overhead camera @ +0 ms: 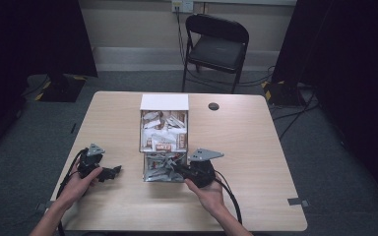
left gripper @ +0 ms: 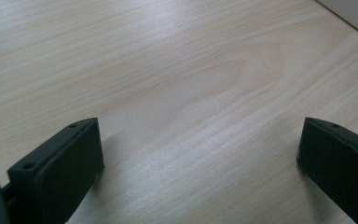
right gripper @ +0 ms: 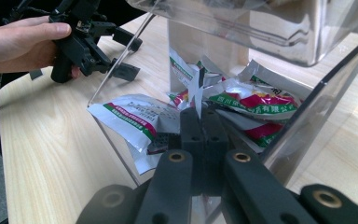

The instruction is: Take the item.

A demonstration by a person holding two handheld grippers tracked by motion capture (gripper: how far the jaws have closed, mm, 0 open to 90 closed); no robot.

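Right gripper point(right gripper: 200, 116): jaws clamped flat together on the thin edge of a sachet point(right gripper: 196, 86), inside the open front tray of the clear dispenser point(overhead camera: 163, 147).
Sachet location: standing on edge in the tray pile, among other sachets point(right gripper: 135, 119), pinched at its lower edge.
Left gripper point(left gripper: 200, 154): jaws spread wide, nothing between them, low over bare table point(left gripper: 177, 70), well left of the dispenser in the high view.
Step in hand (judgement): drawing one sachet out of the tray mouth.
Doing it well: keep the clamp firm, grip is only on a sliver of foil; pull straight back along the jaw line, low, toward the person's side. Avoid twisting, likely to tear or slip. Check neighbours are not dragged along.
Edges: slanted acrylic walls of the tray close on both sides of the jaws; upper hopper point(right gripper: 242, 23) overhangs just above, so little lift room until clear of the mouth.
Open room: table in front of the tray toward the person free; wide bare wood to the right of the dispenser as well.
Left side: left hand point(right gripper: 23, 42) and its gripper parked near, so keep withdrawal off that side.
Risk: light dispenser may slide if a sachet snags.
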